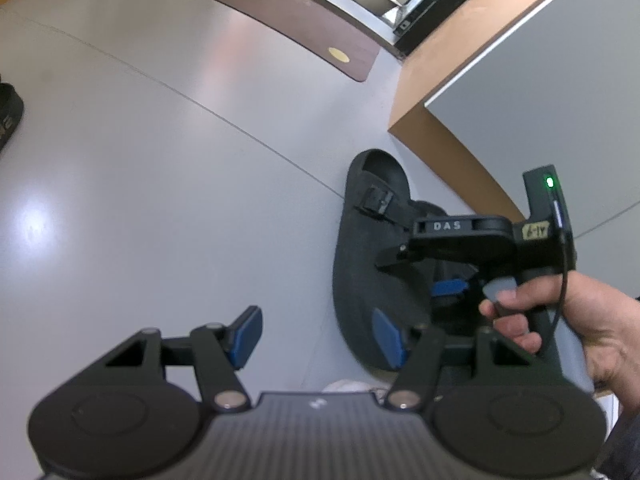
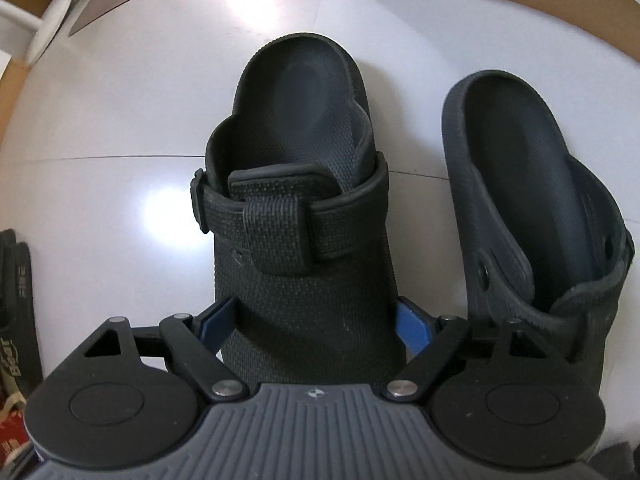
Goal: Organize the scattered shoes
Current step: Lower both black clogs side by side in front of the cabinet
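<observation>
- The strapped clog [image 2: 304,240] lies on the pale floor [image 2: 120,120], heel end away from the right wrist camera, its toe part between the blue pads [image 2: 414,330] of the right gripper [image 2: 316,328]
- The jaws straddle the toe; the right pad looks to be against the clog's side, the left pad at its edge, but whether they press on it cannot be told
- Only the right wrist view shows a second clog [image 2: 536,216] just beside the first on its right, tilted outward, the two heels pointing the same way
- That view alone shows dark flat footwear with lettering [image 2: 16,292] at the left edge
- The left wrist view shows the strapped clog [image 1: 372,240] from farther off, lying near the foot of a wood-edged cabinet [image 1: 460,92], with the right gripper [image 1: 440,280] low over it and a hand [image 1: 560,320] around its handle
- The second clog is mostly hidden there behind that gripper
- The left gripper [image 1: 316,340] hangs over bare floor [image 1: 160,160], jaws fairly wide with nothing between them
- This view alone shows a brown mat [image 1: 280,12] far off and a dark shoe [image 1: 10,116] at the left edge
</observation>
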Demonstrator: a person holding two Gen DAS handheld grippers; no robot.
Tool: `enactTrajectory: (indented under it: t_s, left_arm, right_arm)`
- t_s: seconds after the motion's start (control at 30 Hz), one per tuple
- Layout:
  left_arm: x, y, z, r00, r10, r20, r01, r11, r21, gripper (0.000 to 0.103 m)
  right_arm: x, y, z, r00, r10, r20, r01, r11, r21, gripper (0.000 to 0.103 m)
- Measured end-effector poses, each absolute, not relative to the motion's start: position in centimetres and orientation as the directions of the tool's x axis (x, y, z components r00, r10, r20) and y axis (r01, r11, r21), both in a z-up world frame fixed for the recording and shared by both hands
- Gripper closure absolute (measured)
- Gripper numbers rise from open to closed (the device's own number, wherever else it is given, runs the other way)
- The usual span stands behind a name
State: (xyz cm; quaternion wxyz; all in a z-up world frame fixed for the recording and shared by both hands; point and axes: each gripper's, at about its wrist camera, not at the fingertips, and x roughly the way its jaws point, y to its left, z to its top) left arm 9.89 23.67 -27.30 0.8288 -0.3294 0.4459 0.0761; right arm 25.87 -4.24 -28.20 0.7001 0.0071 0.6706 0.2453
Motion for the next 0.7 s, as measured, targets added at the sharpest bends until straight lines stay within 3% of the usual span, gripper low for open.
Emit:
enactTrajectory:
  t_s: [0.4,0.53,0.7]
  left_arm:
    - [9.7,23.5,-26.7,0.594,-0.171,-0.786,-0.420,0.768,-0.484,0.040]
    - [10.0,23.2,-26.9,0.597,-0.177,-0.782,-0.417,0.765,-0.491,0.040]
    - [10.6,22.9,-27.2,0.593,-0.177,-0.786,-0.413,0.770,-0.485,0.040]
  right_arm:
    - [22.1,-6.9,-27.8,-0.078,0.309,-0.948,-0.306,0.897,0.317,0.023]
    - [19.9,-6.6,-27.4,-0.021,0.307,-0.951,-0.419,0.861,0.287,0.020]
    - [17.4,-7.7,-28.6,-0.003,0.321,-0.947,-0.433,0.854,0.290,0.015]
